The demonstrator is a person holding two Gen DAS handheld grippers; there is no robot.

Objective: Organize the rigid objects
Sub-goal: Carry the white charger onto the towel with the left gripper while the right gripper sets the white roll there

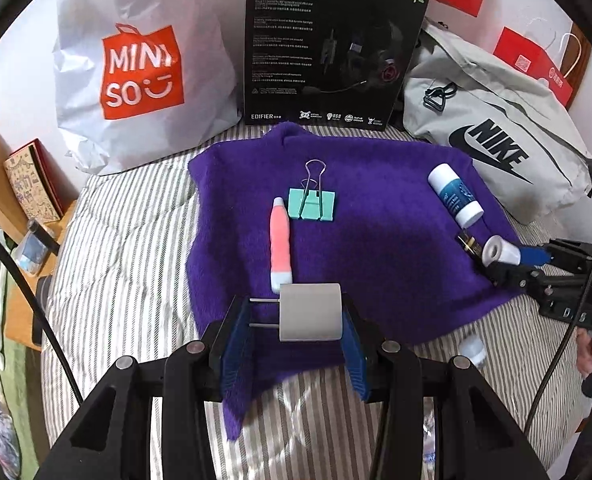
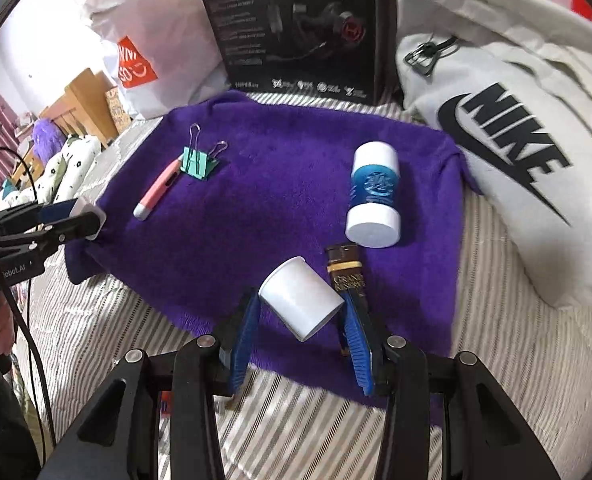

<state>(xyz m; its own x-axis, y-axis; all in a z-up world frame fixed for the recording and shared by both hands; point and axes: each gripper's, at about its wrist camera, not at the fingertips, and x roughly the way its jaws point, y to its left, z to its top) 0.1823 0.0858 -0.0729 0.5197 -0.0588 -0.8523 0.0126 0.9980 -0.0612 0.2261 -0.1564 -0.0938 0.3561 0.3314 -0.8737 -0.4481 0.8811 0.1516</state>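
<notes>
I have both claws loaded over the purple towel [image 1: 376,248], which lies on the striped bed [image 1: 128,264]. My left claw [image 1: 302,314] is clenched on a white plug adapter [image 1: 310,312] at the towel's near edge, prongs pointing left across the jaws. My right claw [image 2: 300,312] grips a tilted white cup [image 2: 300,298] at the towel's near right. Beyond the adapter, the pink pen [image 1: 281,246] lies lengthwise away from me, nearer my left claw, just beside the teal binder clip [image 1: 312,204]. The blue-and-white bottle [image 2: 374,194] sits nearer my right.
</notes>
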